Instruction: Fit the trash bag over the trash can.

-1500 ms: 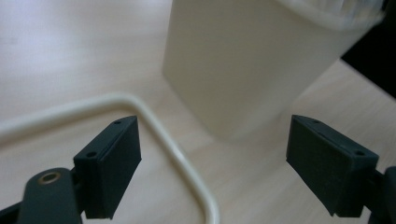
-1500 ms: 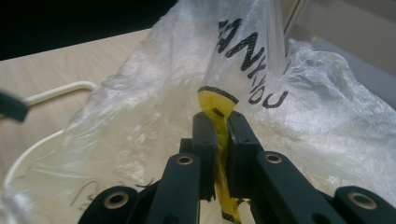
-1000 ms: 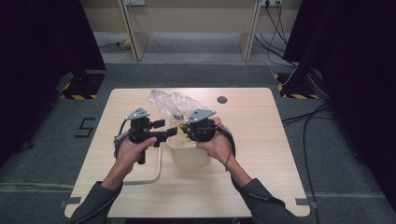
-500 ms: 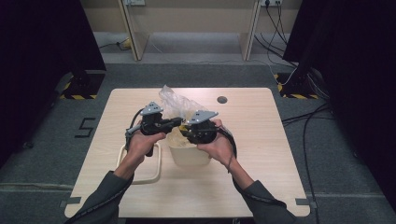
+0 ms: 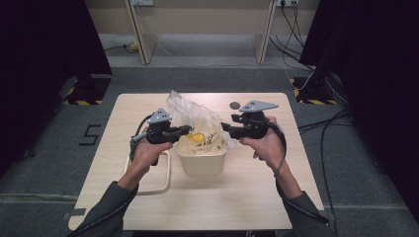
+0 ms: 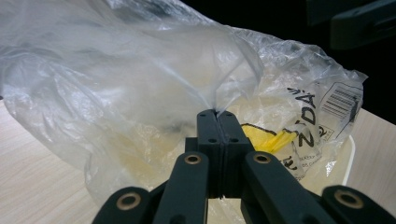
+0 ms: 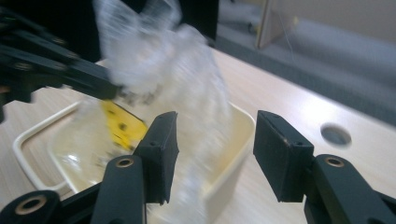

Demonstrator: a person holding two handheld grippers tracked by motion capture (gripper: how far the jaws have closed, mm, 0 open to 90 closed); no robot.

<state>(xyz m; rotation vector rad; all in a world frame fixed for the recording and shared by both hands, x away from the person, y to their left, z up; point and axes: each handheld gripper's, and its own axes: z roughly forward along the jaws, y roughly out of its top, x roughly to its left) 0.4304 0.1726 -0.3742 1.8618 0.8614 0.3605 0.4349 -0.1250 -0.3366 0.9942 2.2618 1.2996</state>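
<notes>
Above the tub point(image 5: 201, 160), my left gripper point(image 5: 187, 130) pinches the bag point(image 5: 197, 123); my right gripper point(image 5: 225, 127) hangs just beside it, jaws spread.

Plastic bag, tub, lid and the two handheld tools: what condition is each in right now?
Plastic bag: crumpled, pinched at one side, hanging into the tub.
Tub: uncovered, upright.
Lid: off, flat on the table.
Left tool: shut on the film.
Right tool: open, holding nothing.

Even light; right gripper view blurred
</notes>
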